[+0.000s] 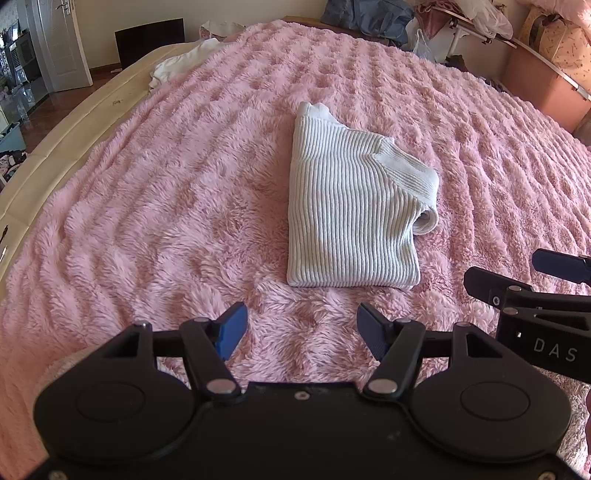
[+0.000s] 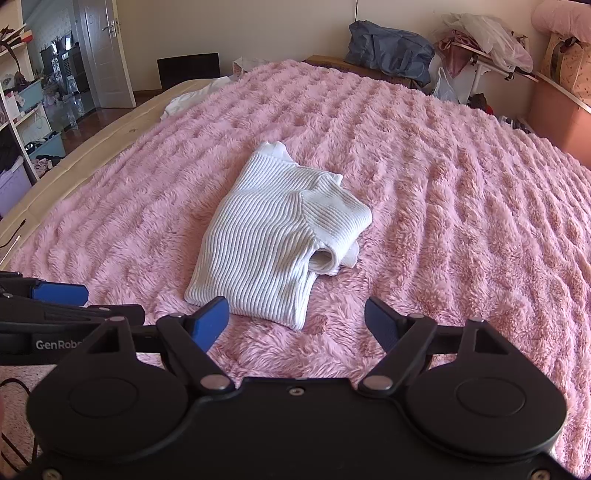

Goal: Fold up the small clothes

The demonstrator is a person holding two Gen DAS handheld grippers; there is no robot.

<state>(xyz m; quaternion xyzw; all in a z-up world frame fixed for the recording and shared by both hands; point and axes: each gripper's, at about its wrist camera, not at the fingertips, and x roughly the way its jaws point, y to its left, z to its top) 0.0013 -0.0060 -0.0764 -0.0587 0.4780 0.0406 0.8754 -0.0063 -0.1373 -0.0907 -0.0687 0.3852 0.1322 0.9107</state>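
Note:
A small white ribbed sweater (image 1: 351,206) lies folded into a compact rectangle on the fluffy pink blanket (image 1: 166,206), one sleeve cuff sticking out at its right side. In the right wrist view the same sweater (image 2: 273,236) sits just beyond the fingertips. My left gripper (image 1: 302,332) is open, hovering over bare blanket a little short of the sweater's near edge, nothing between its blue pads. My right gripper (image 2: 296,323) is open too, its left pad near the sweater's near corner without touching. Each gripper shows at the edge of the other's view.
The pink blanket (image 2: 461,221) covers a large bed. A white cloth (image 1: 177,64) lies at the far left corner. Bags, a rack and boxes (image 1: 480,33) crowd the far right wall. A beige bed edge (image 1: 48,147) and a door (image 2: 107,51) are on the left.

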